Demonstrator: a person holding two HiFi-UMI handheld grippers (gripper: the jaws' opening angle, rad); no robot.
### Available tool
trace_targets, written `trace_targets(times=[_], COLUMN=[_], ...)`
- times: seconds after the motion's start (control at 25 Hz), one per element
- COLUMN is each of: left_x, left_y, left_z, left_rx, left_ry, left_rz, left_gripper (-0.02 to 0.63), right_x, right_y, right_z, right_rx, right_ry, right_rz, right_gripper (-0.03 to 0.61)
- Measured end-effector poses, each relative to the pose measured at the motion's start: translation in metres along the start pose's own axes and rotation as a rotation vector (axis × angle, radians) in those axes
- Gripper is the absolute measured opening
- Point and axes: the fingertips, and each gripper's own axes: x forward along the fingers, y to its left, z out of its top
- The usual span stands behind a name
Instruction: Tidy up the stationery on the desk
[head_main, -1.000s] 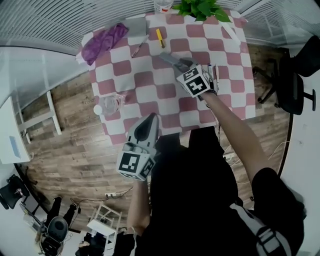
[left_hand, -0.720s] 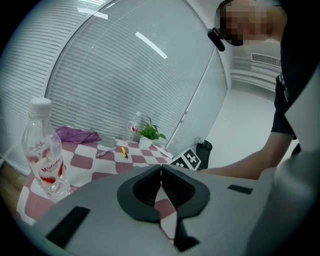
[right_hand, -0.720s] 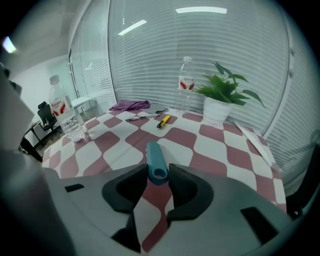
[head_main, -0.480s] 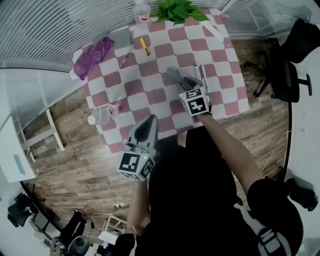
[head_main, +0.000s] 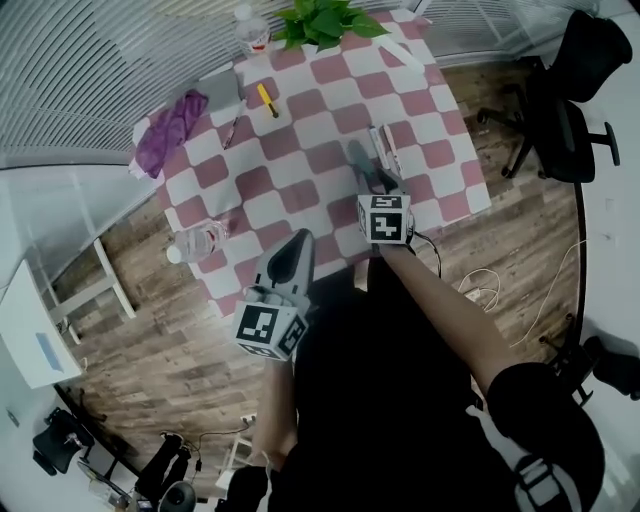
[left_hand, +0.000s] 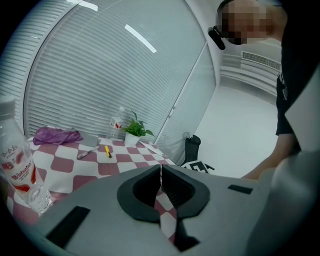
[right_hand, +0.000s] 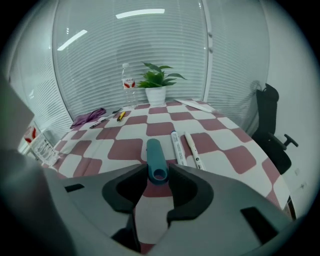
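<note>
My right gripper (right_hand: 156, 173) is shut on a teal marker (right_hand: 154, 156), which sticks out ahead of the jaws over the checked tablecloth (right_hand: 125, 149). In the head view this gripper (head_main: 370, 178) is over the near right part of the table, with the teal marker (head_main: 357, 155) next to two white pens (head_main: 385, 150). Those white pens (right_hand: 185, 147) lie just right of the marker. My left gripper (head_main: 295, 250) is shut and holds nothing, off the table's near edge; its jaws (left_hand: 161, 175) meet in a thin line.
At the far side lie a yellow cutter (head_main: 265, 100), a pen (head_main: 232, 130) and a purple cloth (head_main: 168, 128). A water bottle (left_hand: 17, 165) stands at the near left corner. A second bottle (right_hand: 128, 82), a potted plant (right_hand: 156, 82) and an office chair (head_main: 565, 80) are farther off.
My right gripper has carried the teal marker back toward the near right edge, beside the white pens, and rolled. The left gripper has shifted only a little.
</note>
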Motion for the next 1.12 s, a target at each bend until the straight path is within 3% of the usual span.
trace_targets(times=[0.16,0.52,0.8,1.12], left_x=[0.002,-0.002,0.002,0.025], left_y=[-0.004,-0.005,-0.002,0.001], left_z=[-0.001,-0.003,-0.004,0.000], left_rx=[0.004,0.005,0.000,0.014], left_ry=[0.010,0.017,0.020,0.032], left_rz=[-0.010,0.004,0.004,-0.009], left_gripper=[0.034,0.034,0.034,0.034], right_x=[0.001,0.009,-0.001,-0.026], right_y=[-0.004,0.001,0.006,-0.002], right_z=[-0.007,-0.014,-0.001,0.016], right_rx=[0.048,0.080,0.048,-0.040], right_ry=[0.022,0.053,0.014,-0.025], right_rz=[-0.032,-0.014,0.021,0.052], right_gripper=[0.149,0.164,0.190,0.151])
